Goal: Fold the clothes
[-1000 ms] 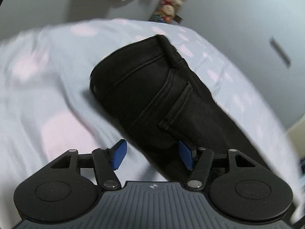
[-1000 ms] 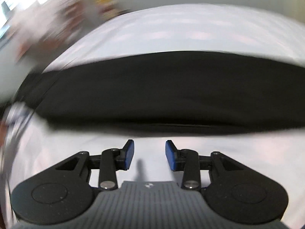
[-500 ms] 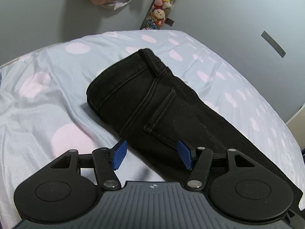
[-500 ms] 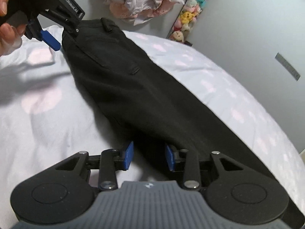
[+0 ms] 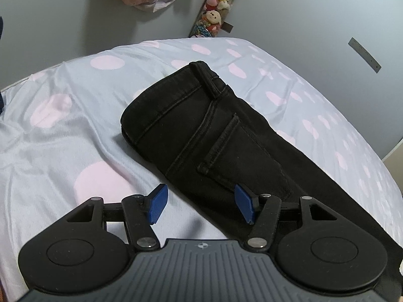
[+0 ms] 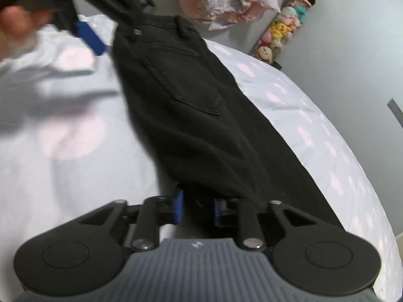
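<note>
Fingers: your left gripper (image 5: pixel 199 205) spread wide above black jeans (image 5: pixel 206 136); right gripper (image 6: pixel 196 209) clamps jeans edge; lengthwise-folded; cross-fold likely next.

Dim, soft indoor light; fisheye bend at edges; motion blur in right wrist view, esp. top-left
</note>
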`<action>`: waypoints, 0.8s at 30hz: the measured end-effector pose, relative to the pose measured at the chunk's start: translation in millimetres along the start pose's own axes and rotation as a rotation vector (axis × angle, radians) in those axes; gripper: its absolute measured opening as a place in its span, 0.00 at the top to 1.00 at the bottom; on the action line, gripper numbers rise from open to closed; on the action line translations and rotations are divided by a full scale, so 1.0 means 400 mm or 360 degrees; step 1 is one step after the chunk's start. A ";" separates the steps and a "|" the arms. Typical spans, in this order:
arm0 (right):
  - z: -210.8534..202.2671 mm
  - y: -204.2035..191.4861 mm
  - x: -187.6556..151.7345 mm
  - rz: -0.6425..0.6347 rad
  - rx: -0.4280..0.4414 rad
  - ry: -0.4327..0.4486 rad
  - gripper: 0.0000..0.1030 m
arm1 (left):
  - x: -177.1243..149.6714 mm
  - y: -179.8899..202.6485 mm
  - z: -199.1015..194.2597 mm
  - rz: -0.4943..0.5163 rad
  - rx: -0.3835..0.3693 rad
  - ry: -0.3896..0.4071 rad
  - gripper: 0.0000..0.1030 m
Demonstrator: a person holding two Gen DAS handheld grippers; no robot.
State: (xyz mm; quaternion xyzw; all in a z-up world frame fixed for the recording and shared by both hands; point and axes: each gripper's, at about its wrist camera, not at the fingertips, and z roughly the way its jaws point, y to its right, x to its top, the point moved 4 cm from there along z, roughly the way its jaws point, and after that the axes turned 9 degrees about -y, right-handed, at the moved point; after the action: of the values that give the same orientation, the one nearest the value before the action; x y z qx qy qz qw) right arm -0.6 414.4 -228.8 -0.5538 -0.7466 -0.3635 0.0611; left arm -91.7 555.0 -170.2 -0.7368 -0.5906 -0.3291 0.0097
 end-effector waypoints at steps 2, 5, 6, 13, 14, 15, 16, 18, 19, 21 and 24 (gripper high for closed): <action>-0.014 -0.015 -0.011 -0.0010 0.0014 -0.0013 0.79 | 0.001 0.000 0.008 -0.0004 0.0012 0.0000 0.33; -0.020 -0.038 -0.038 -0.0045 -0.0024 -0.0005 0.83 | -0.004 -0.004 0.022 -0.0017 0.0052 -0.0009 0.33; -0.021 -0.037 -0.039 -0.0038 -0.0024 -0.0008 0.85 | -0.007 -0.007 0.027 -0.0024 0.0068 -0.0017 0.33; -0.031 -0.031 -0.047 0.0009 -0.0022 -0.0032 0.90 | -0.014 -0.006 0.029 -0.0010 0.0092 -0.0027 0.33; -0.033 -0.031 -0.048 0.0015 -0.0022 -0.0035 0.90 | -0.017 -0.002 0.026 0.0015 0.0099 -0.0021 0.33; -0.034 -0.030 -0.049 0.0022 -0.0021 -0.0039 0.90 | -0.019 0.003 0.022 0.0039 0.0105 -0.0015 0.33; -0.035 -0.029 -0.050 0.0028 -0.0021 -0.0042 0.90 | -0.021 0.007 0.018 0.0064 0.0112 -0.0010 0.33; -0.042 -0.029 -0.054 0.0016 0.0015 -0.0064 1.00 | -0.025 0.015 0.011 0.0113 0.0125 0.0002 0.33; -0.049 -0.035 -0.061 0.0002 0.0047 -0.0071 1.00 | -0.027 0.019 0.007 0.0138 0.0132 0.0008 0.33; -0.065 -0.049 -0.075 -0.0047 0.0044 -0.0073 1.00 | -0.030 0.027 -0.001 0.0187 0.0145 0.0019 0.33; -0.087 0.001 -0.105 0.0162 0.0037 -0.0121 0.99 | -0.037 0.040 -0.011 0.0259 0.0157 0.0036 0.33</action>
State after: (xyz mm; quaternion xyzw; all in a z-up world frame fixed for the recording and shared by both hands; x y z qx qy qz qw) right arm 4.9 360.6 -224.0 -0.6036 -0.7236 -0.3299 0.0575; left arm -81.0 535.7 -168.1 -0.7771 -0.5442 -0.3060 0.0793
